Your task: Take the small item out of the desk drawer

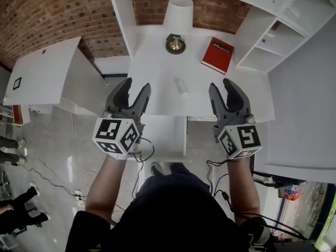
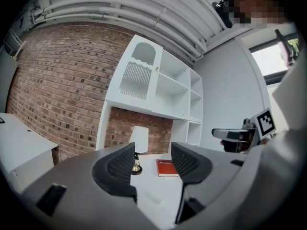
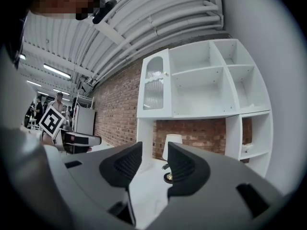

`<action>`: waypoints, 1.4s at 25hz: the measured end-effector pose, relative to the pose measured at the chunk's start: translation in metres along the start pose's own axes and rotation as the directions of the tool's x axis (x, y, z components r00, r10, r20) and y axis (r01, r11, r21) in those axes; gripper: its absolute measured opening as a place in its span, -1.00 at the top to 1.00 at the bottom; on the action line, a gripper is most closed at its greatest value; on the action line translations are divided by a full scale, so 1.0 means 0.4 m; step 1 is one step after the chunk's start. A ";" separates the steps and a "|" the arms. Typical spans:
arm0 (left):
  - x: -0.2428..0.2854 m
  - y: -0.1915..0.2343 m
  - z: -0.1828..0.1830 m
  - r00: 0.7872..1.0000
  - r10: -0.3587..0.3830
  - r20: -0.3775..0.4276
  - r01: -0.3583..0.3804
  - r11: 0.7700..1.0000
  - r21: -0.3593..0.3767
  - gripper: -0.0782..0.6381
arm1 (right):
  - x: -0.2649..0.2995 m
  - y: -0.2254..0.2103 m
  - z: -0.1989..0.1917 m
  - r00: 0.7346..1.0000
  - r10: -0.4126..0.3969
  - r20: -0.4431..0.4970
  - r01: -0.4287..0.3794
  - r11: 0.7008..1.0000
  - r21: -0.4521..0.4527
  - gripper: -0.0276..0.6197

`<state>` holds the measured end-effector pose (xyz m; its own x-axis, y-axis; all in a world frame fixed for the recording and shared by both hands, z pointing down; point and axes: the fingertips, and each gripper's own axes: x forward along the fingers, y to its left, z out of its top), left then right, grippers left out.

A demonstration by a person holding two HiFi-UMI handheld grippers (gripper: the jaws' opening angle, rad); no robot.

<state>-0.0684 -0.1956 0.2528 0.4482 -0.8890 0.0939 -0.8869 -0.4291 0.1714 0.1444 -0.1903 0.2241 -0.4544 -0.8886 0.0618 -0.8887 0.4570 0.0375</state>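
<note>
Both jaws stand apart and empty, left gripper (image 1: 135, 88) and right gripper (image 1: 222, 86) above the desk (image 1: 152, 72). Small pale item (image 1: 181, 85) lies on top between them; drawer (image 1: 163, 135) looks pulled out. Risk: a careless pass knocks the item off or hits the lamp (image 1: 176, 22).

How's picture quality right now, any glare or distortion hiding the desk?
Head view: even light, sharp, but the pale item barely stands out on the white desk. Left gripper view and right gripper view: strong fisheye bending, dark corners.
</note>
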 end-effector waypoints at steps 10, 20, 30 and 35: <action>0.012 -0.051 0.015 0.999 -0.040 0.011 0.040 0.999 0.009 0.12 | -0.042 -0.013 0.026 0.999 -0.010 0.041 0.010 1.000 0.014 0.41; 0.015 -0.044 0.004 0.999 -0.043 0.000 0.043 0.999 -0.001 0.13 | -0.025 0.007 0.038 0.999 0.017 0.052 -0.017 1.000 0.005 0.43; 0.022 -0.036 -0.014 0.999 -0.049 -0.012 0.049 0.999 -0.006 0.13 | -0.014 0.008 0.033 0.999 0.011 0.044 -0.011 1.000 0.000 0.44; 0.022 -0.036 -0.015 0.999 -0.046 -0.012 0.046 0.999 -0.009 0.13 | -0.015 0.007 0.032 0.999 0.012 0.045 -0.013 1.000 0.005 0.44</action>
<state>-0.0510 -0.1964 0.2570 0.4898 -0.8664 0.0975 -0.8644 -0.4680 0.1840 0.1438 -0.1843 0.2111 -0.4677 -0.8837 0.0176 -0.8832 0.4680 0.0316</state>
